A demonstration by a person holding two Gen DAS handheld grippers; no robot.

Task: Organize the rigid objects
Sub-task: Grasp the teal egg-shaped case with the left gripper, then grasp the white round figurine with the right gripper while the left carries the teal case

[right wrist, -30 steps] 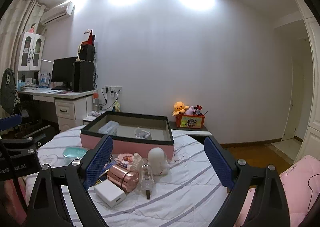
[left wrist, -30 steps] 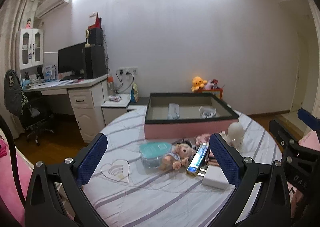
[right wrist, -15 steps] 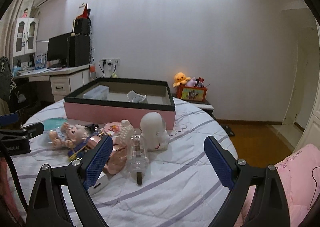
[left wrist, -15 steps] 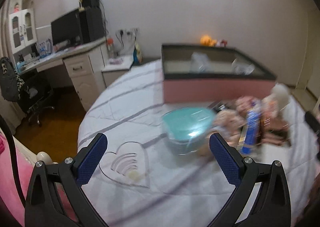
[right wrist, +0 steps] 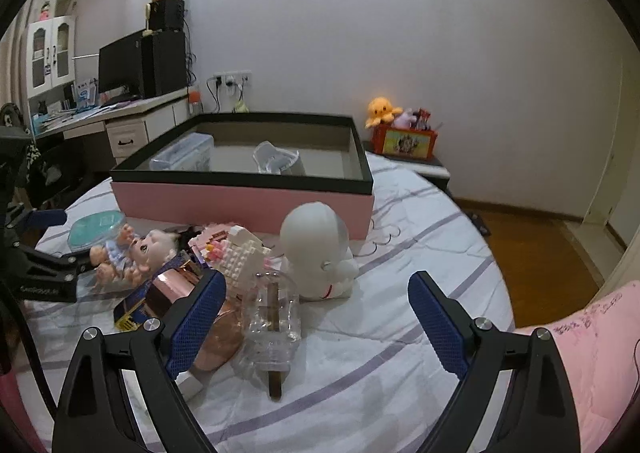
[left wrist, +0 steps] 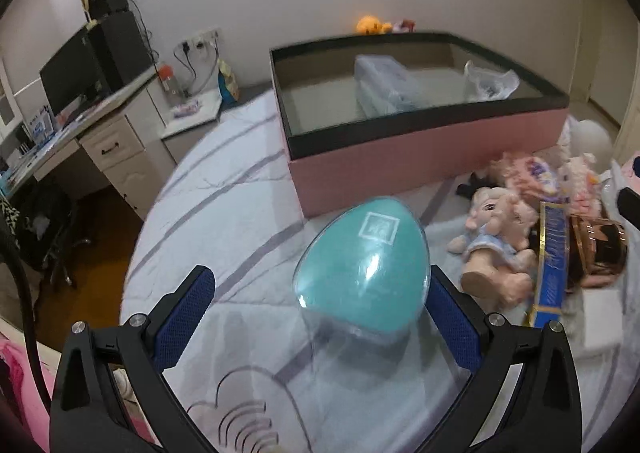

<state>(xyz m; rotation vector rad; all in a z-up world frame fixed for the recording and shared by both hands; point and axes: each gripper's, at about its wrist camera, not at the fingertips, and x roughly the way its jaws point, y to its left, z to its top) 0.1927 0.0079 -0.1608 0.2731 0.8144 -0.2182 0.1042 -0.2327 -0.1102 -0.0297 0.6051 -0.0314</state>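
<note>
Teal-lid container between your left gripper's pads.
Your left gripper (left wrist: 316,309) spread wide around the teal-lid container (left wrist: 366,267), just before the pink box (left wrist: 424,157); right gripper (right wrist: 316,313) wide, empty.

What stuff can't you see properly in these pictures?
- Whether the left hand-held gripper touches the teal-lidded container: left wrist view, its clear body blurs against the right finger.
- The white block: left wrist view, its near end is cut off at the dark fisheye border.
- Lettering on the blue box: too small, blurred.
- The floor of the pink box in the right wrist view: the near wall hides it.
</note>
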